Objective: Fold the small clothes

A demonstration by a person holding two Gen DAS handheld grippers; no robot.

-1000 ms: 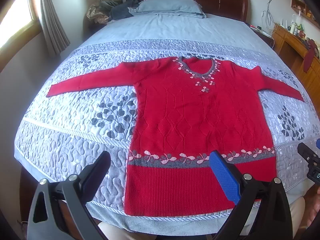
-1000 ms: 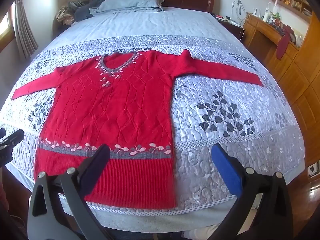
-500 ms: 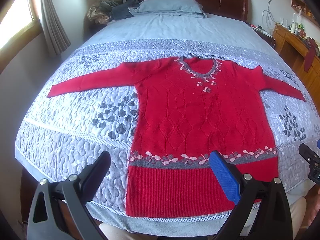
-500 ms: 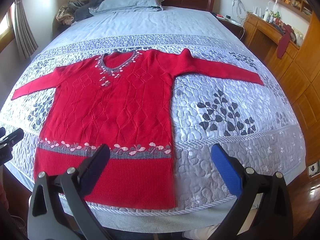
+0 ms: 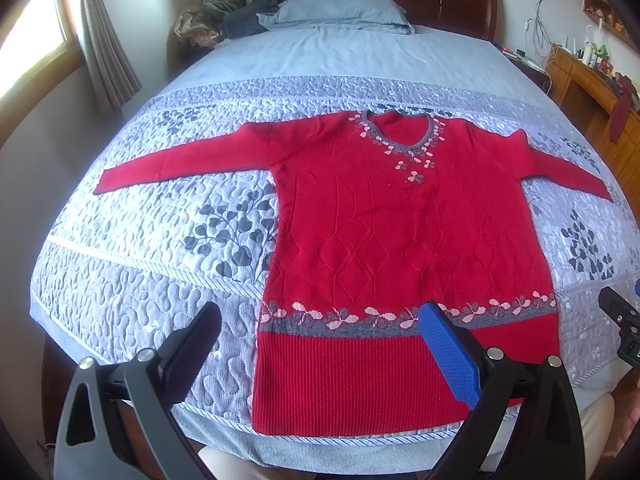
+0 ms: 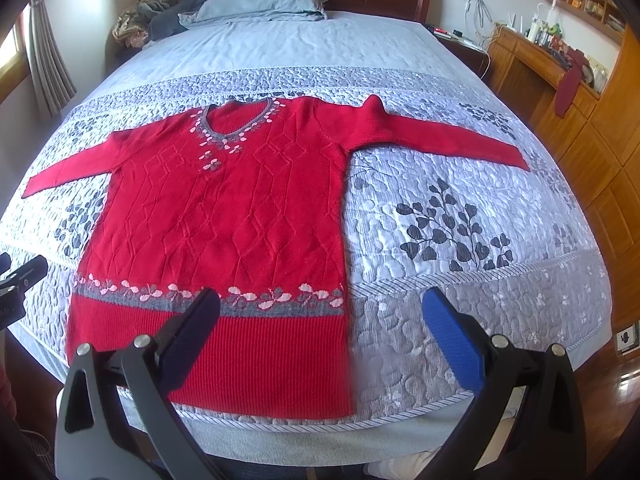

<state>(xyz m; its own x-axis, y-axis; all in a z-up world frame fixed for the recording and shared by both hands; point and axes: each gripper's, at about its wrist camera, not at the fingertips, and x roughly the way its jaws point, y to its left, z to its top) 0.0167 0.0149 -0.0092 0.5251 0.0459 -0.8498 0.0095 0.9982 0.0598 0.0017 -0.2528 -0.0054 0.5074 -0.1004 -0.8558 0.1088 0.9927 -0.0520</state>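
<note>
A red knit sweater with a grey flowered collar and hem band lies flat, face up, on the quilted bed, both sleeves spread out sideways. It also shows in the right wrist view. My left gripper is open and empty, held above the sweater's lower left hem near the bed's front edge. My right gripper is open and empty, above the lower right hem corner. The tip of each gripper shows at the edge of the other's view.
The grey-blue quilt covers the bed, with a pillow and a heap of clothes at the dark headboard. A window and curtain are at the left. A wooden dresser stands at the right.
Both grippers have shifted only slightly; the sweater sits a touch lower and further right in the left wrist view. Nothing was grasped or moved.
</note>
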